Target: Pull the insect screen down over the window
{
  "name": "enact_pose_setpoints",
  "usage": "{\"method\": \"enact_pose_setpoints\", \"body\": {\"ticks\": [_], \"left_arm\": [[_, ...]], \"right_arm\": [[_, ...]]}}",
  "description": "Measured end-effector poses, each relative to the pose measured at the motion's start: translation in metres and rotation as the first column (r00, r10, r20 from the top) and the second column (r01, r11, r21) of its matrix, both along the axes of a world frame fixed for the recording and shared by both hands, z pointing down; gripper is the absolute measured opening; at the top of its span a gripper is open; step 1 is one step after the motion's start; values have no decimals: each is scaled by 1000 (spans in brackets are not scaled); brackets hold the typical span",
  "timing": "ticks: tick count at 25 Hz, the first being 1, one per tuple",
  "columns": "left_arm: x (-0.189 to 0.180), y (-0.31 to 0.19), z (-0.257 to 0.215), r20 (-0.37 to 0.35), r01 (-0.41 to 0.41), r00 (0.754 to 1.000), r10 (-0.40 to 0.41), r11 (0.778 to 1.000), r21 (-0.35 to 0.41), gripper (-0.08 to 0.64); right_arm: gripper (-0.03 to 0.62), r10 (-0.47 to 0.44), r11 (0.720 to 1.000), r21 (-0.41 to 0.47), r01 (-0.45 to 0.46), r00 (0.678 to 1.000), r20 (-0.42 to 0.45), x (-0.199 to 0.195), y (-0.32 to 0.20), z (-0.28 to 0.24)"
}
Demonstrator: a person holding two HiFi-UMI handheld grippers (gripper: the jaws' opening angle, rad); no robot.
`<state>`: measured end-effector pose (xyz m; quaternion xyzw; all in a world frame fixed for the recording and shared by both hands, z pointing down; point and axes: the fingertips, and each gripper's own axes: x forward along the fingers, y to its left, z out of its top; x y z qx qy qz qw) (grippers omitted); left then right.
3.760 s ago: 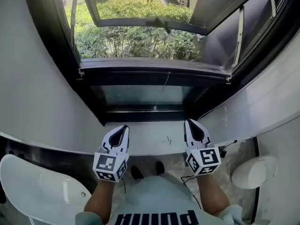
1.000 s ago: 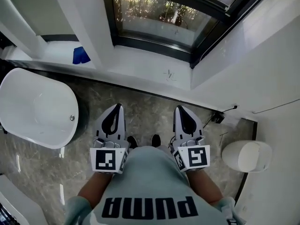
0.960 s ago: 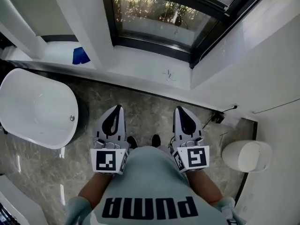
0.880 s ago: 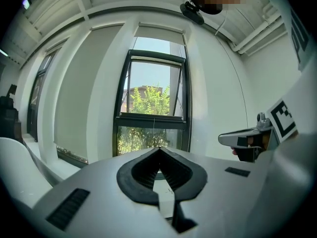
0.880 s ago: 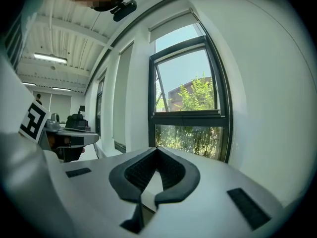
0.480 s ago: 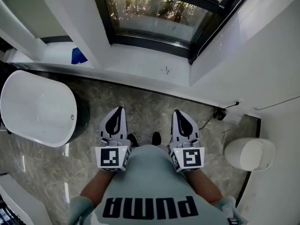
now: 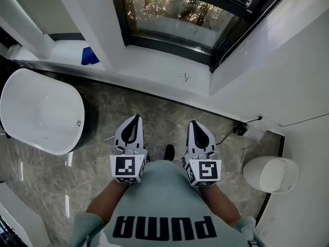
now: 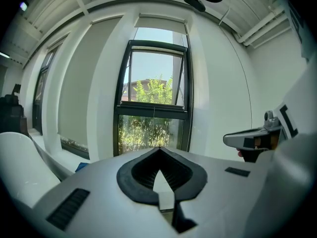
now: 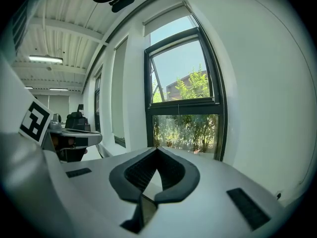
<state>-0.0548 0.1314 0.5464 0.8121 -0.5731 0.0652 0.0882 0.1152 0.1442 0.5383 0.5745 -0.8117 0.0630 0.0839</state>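
Gripping: nothing; left gripper point(image 7: 135, 120) and right gripper point(image 7: 194, 123) jaws closed, empty.
Why: parked mid-frame, probably idle; window point(image 7: 175, 14) well apart, upper centre.

Grey veined marble floor point(image 7: 154, 107); a white oval bathtub point(image 7: 38, 109) with a dark outer shell stands at its left edge, with a small round metal fitting point(image 7: 78, 122) on the tub's inner wall. A white ledge point(image 7: 59, 50) along the floor's far left edge carries a small blue item point(image 7: 90, 56), kind unclear. At the floor's right edge a white toilet point(image 7: 270, 173) sits against the white wall point(image 7: 288, 76); a dark plug with thin cable point(image 7: 239, 129) lies at the wall's foot.
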Motion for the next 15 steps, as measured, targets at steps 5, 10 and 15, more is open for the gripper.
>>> {"method": "enact_pose_setpoints", "body": {"ticks": [5,10,15], "left_arm": [[-2,3,-1,-6,-4,1000,4,1000,-1,12],[-9,5,-1,-5,-5,1000,5,1000,0,12],[-12,5,-3,-12,-13,1000,13,1000,1,12]], "right_arm": [[5,3,1000,-2,-3,1000,-2,-2,3,-1],[5,-2,1000,5,2,1000,-14,-11,8,-3],[5,-6,1000,11,6,1000,-25,-16,9,-7]]}}
